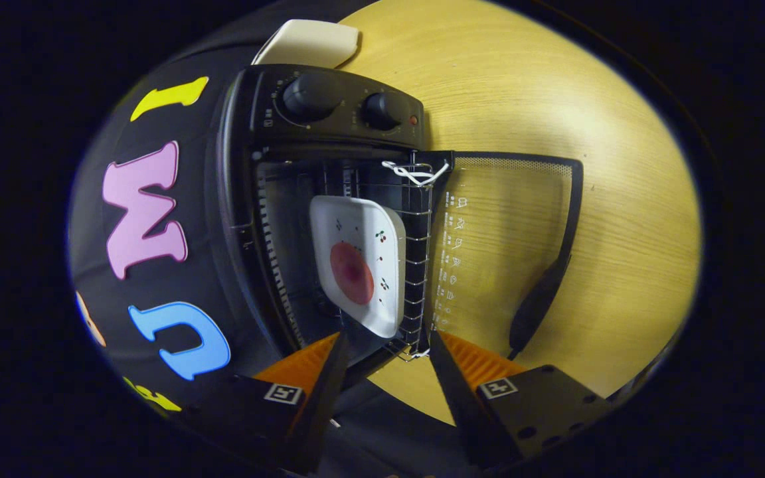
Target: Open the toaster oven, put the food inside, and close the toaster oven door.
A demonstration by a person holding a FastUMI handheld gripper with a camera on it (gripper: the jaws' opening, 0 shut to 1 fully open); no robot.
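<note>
You are holding the gripper (386, 348) open, its two fingers spread apart and gripping nothing, just in front of the black toaster oven (303, 133) sitting at the edge of the round pale wooden bench (555, 86). The white square plate (359, 262) carrying a round pink slice of food (352, 272) is lying inside on the wire rack (416, 265), beyond your fingers. The glass door (502, 245) is hanging fully open over the bench. It is probably stiff, hinged and fairly light; its dark bar handle (540, 299) is the likely place to take hold.
</note>
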